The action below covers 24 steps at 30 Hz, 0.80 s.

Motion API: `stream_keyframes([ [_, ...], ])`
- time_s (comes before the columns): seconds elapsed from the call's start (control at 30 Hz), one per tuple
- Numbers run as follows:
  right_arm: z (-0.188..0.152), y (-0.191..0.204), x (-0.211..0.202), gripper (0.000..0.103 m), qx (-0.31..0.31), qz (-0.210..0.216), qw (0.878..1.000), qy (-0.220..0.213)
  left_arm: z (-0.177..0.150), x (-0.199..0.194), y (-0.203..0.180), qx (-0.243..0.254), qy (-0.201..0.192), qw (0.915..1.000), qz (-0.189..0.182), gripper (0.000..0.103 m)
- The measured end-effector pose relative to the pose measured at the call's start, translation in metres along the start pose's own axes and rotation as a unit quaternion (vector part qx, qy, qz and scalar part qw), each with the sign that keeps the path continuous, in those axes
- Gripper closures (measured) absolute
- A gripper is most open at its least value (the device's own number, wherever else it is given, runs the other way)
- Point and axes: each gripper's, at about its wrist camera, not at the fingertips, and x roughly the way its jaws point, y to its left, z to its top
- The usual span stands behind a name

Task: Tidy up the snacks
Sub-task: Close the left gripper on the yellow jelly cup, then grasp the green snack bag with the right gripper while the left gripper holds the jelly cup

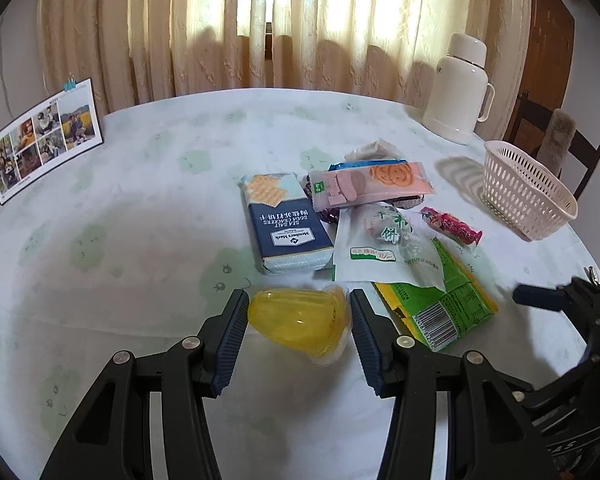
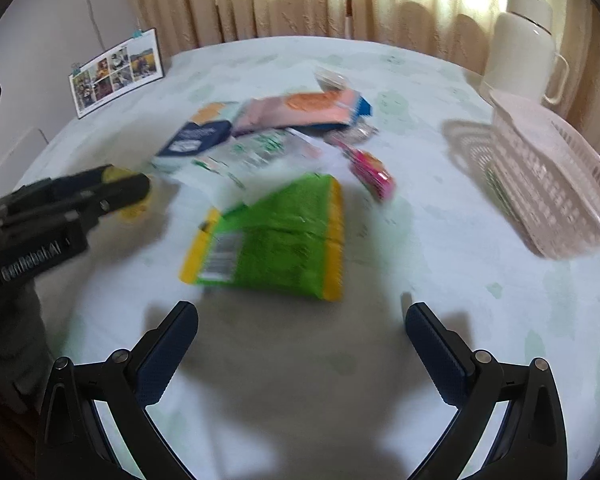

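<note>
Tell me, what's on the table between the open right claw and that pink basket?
Nothing: bare tablecloth lies between the right gripper and the basket, as the right wrist view shows.

Daylight through curtains (image 1: 260, 20); fisheye-bent edges; right wrist view motion-blurred.

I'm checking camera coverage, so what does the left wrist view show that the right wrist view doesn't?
Only the left wrist view shows the yellow jelly cup clearly, held between the left gripper jaws, and sharp print on the cracker box. Only the right wrist view shows the right gripper jaws wide apart over bare tablecloth. Both show the green packet, pink candy, basket, flask and photo card.
</note>
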Motion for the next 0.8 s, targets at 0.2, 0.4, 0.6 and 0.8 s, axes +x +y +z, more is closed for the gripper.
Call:
stream_keyframes([
  [0.2,0.022,0.017,0.021,0.0,-0.015,-0.024,1.0,0.009,-0.001,0.0,0.006,-0.009,-0.001,1.0,0.004,0.058],
  [0.4,0.029,0.014,0.036,0.001,0.005,-0.03,0.999,0.02,-0.001,0.011,0.02,-0.041,0.026,0.9988,0.001,0.06],
  [0.6,0.024,0.015,0.029,0.021,0.001,-0.029,1.0,0.007,-0.003,0.012,0.02,-0.044,0.032,0.9985,0.001,0.058],
  [0.8,0.015,-0.005,0.012,0.047,0.036,-0.017,0.999,-0.011,-0.003,0.018,0.019,-0.045,0.048,0.9978,0.004,0.054],
])
